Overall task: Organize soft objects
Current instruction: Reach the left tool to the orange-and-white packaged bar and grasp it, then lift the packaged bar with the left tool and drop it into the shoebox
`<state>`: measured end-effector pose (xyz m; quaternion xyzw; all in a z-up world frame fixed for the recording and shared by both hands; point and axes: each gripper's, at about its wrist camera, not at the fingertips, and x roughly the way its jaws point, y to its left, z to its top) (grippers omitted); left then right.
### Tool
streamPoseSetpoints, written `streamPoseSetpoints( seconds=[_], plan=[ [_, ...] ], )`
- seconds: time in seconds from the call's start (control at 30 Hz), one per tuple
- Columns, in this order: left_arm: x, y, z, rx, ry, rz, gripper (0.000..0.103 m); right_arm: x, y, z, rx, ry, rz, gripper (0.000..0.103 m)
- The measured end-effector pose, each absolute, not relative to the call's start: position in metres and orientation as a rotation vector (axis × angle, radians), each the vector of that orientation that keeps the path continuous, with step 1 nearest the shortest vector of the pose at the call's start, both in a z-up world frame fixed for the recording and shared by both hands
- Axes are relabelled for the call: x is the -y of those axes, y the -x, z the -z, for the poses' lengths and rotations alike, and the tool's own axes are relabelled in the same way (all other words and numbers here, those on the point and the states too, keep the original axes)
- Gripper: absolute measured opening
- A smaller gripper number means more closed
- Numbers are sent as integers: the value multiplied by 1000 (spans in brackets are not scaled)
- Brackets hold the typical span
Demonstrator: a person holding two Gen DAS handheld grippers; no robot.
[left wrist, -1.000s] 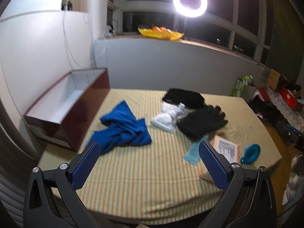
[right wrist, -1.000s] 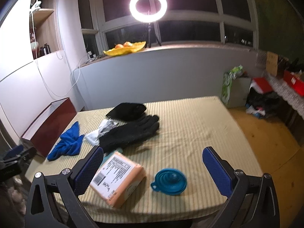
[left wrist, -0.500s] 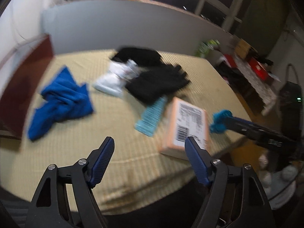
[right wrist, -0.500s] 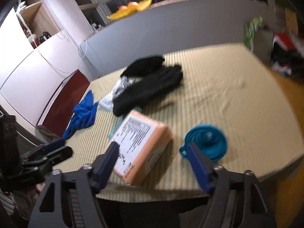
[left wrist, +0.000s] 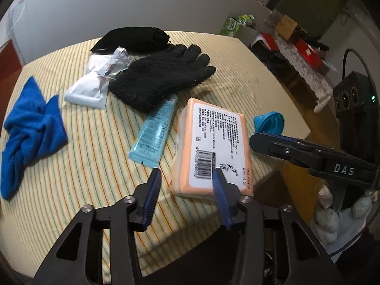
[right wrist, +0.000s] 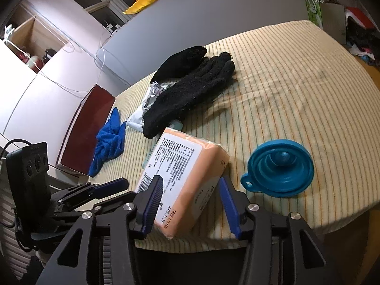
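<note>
An orange tissue pack [left wrist: 211, 147] [right wrist: 185, 173] lies near the front edge of the striped table [left wrist: 83, 166]. My right gripper [right wrist: 188, 190] straddles its near end, jaws closing with the pack between them and no pad clearly pressing. My left gripper [left wrist: 186, 187] hovers at the pack's other end, jaws closing, one fingertip [left wrist: 219, 185] over the label and the other beside the pack. Farther back lie a black glove [left wrist: 161, 78] [right wrist: 187, 95], a black cloth [left wrist: 133, 38] and a blue cloth [left wrist: 28, 123] [right wrist: 109, 142].
A teal tube [left wrist: 154, 133] and a white pouch [left wrist: 92, 85] lie by the glove. A blue collapsible funnel [right wrist: 280, 168] sits right of the pack. A dark red open box [right wrist: 87, 128] stands at the table's left end. A gloved hand [left wrist: 332, 216] holds the right gripper.
Both grippers tipped down and came in low over the orange pack from either side. Both pairs of jaws have narrowed a good deal.
</note>
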<state>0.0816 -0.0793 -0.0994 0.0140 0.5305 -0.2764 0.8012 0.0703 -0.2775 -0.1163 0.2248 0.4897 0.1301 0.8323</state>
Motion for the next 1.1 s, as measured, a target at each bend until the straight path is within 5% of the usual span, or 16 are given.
streamPoseSetpoints(
  seconds=[0.27, 1.1],
  plan=[
    [89, -97, 107, -1174, -35, 628, 38, 274, -80, 130, -1087, -524, -304, 33],
    [97, -109, 107, -1223, 1, 717, 38, 264, -90, 125, -1104, -504, -280, 31]
  ],
)
